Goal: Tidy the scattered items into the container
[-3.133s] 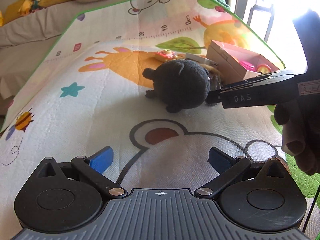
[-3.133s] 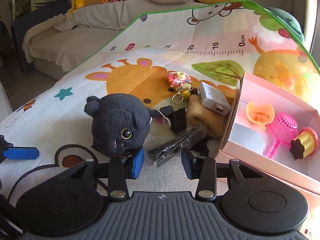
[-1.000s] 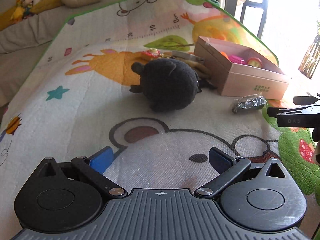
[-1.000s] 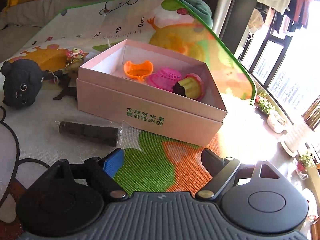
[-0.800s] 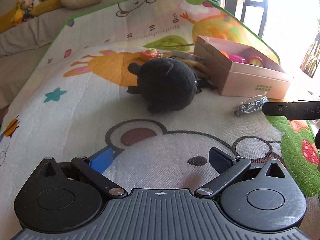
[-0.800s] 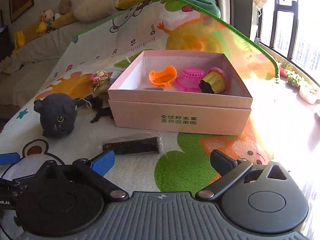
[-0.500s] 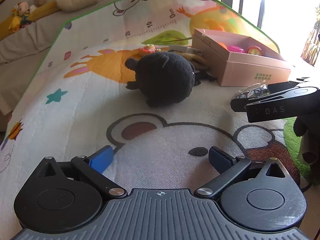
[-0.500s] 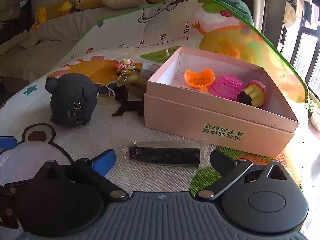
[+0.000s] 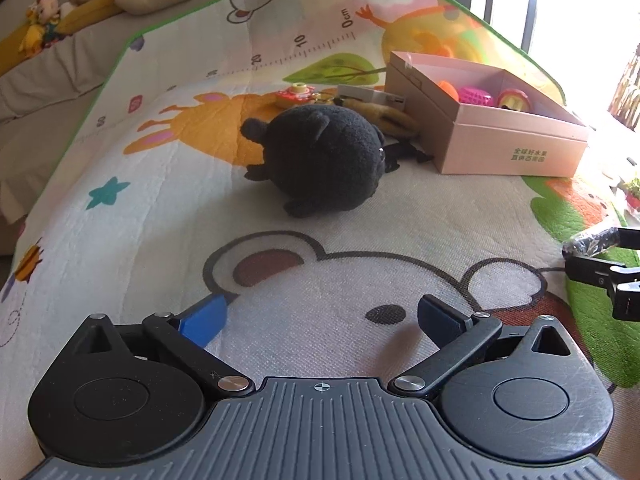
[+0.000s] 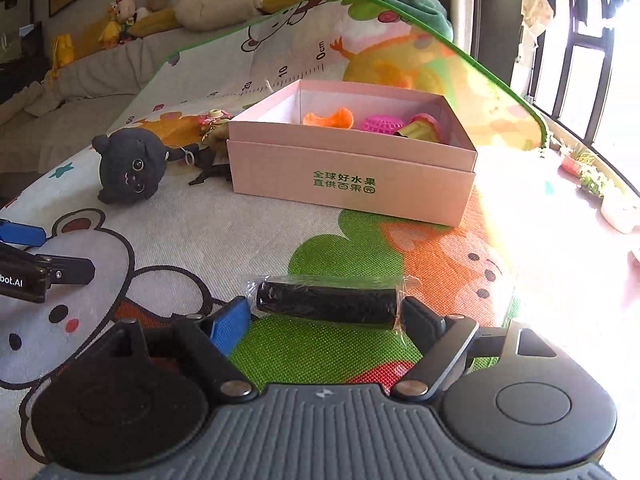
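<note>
A black cylinder in clear wrap (image 10: 326, 306) lies crosswise on the play mat (image 10: 224, 228). It sits between the fingers of my right gripper (image 10: 324, 320), whose jaws are closing; the pads are at the wrapper's ends and I see no firm press. The pink box (image 10: 352, 184) stands beyond it and holds an orange toy (image 10: 328, 118), a pink toy (image 10: 382, 123) and a cupcake toy (image 10: 424, 128). A black plush (image 9: 320, 160) lies left of the box (image 9: 508, 148). My left gripper (image 9: 320, 316) is open over the mat's bear drawing, holding nothing.
A keychain (image 9: 296, 94), a white charger (image 9: 372, 94) and a brown furry toy (image 9: 394, 118) lie behind the plush, against the box. A sofa with soft toys (image 10: 132, 20) runs along the back. Sunlit floor and windows are to the right of the mat.
My right gripper swung left and moved in on the wrapped cylinder, which now lies between its fingers instead of ahead of them. The left gripper has stayed almost still.
</note>
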Demonstrator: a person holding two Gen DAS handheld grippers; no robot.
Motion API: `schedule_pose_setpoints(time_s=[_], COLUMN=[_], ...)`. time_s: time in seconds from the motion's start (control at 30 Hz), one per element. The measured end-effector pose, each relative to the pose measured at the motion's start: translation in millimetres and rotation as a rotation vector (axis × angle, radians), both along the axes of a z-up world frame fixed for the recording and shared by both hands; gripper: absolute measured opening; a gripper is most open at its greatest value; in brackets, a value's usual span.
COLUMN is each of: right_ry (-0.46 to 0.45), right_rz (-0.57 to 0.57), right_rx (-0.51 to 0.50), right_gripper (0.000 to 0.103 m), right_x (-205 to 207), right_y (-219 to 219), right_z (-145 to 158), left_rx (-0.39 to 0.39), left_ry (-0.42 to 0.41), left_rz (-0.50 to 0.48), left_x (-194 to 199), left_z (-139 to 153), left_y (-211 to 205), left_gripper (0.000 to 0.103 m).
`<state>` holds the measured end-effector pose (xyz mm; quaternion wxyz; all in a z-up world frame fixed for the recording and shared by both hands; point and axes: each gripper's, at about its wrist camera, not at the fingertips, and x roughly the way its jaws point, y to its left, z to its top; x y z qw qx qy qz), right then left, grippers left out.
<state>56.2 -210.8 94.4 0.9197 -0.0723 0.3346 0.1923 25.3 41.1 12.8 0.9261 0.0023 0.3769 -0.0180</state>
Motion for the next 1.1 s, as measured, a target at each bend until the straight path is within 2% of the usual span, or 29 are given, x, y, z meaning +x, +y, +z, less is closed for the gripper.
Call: schedule_pose_setpoints(time_s=[0.07,0.2,0.4,0.57,0.67,0.77,0.97,1.03,1.1], right_ry=[0.011,0.011,0.020,0.027,0.028,0.033,0.036,0.036,0.036], right_rz=[-0.017,-0.030,-0.037,-0.036,-0.037,-0.031,-0.025,-0.025,-0.024], right_rx=[0.023,0.042,0.088,0.102,0.104,0.105,0.097,0.094,0.088], right_gripper=[0.084,0.086,0.090,0.094,0.094,0.097,0.099,0.099,0.099], right_x=[-3.0,-2.4,-0.7,0.7,0.1,1.7,2.7,2.5,2.2], right_y=[-6.4,-10.3,-16.6,-18.1,-18.0,-17.4,-15.3,-15.0,-14.2], right_z=[-3.6,-4.4,-4.8,-5.3,-5.5,-5.8,-6.0,-6.2,-6.4], left_rx=[0.015,0.132,0.209,0.235,0.203,0.192,0.200,0.206,0.195], left_ry=[-0.056,-0.139,-0.108,-0.097,-0.118,-0.136,-0.109,-0.106,-0.109], left_rz=[-0.048,-0.060,-0.103,-0.050,-0.009,0.077,0.253,0.278,0.260], left_x=[7.3,35.3,76.3,90.4,80.5,69.1,62.7,63.8,62.4], left_z=[10.8,27.4,18.3,11.8,21.8,30.8,33.1,34.0,35.6], left_y=[-4.9,-15.1,-17.3,-6.3,12.4,38.3,89.3,99.2,103.1], left_gripper=[0.103,0.103,0.103,0.103,0.103,0.103,0.103,0.103,0.103])
